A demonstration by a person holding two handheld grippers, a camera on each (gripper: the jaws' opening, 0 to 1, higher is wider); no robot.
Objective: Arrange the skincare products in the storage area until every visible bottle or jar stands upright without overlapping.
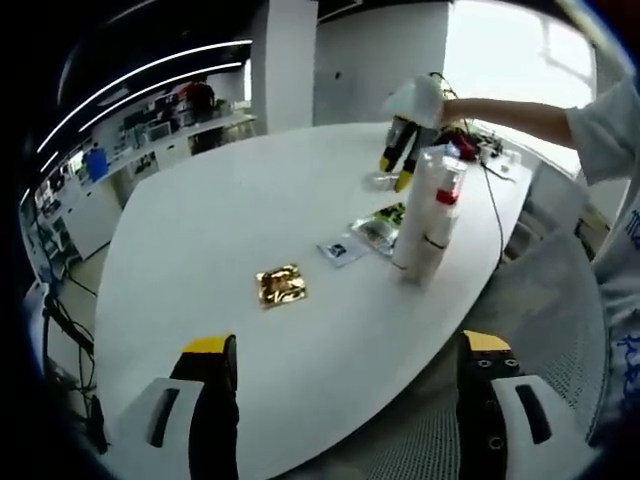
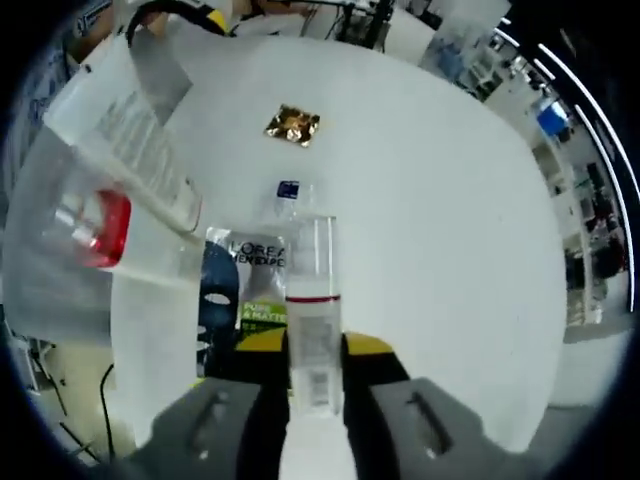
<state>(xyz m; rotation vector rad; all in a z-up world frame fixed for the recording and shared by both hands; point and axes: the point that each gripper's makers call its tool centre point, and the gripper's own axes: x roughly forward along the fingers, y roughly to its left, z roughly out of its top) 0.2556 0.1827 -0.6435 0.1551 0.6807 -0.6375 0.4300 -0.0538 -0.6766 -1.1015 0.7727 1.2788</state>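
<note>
In the right gripper view, my right gripper (image 2: 315,375) sat at the bottom centre of the frame, its jaws pinching a slim clear bottle (image 2: 313,300) with a thin red band, which rose upright between them. Just behind it lay a L'Oréal sachet (image 2: 240,290) flat on the white table (image 2: 450,200), and a gold foil packet (image 2: 292,125) lay further up, near the top centre. At the left edge loomed a white tube (image 2: 130,130) and a clear-capped bottle with a red collar (image 2: 80,235), close to the lens.

In the left gripper view, my left gripper (image 1: 345,400) was at the bottom, jaws spread wide around nothing, over the table's near edge. The two tall bottles (image 1: 428,215) stood upright right of centre, with sachets (image 1: 365,238) beside them and the gold packet (image 1: 280,285) lower left. My right gripper (image 1: 400,155) showed at upper right.
</note>
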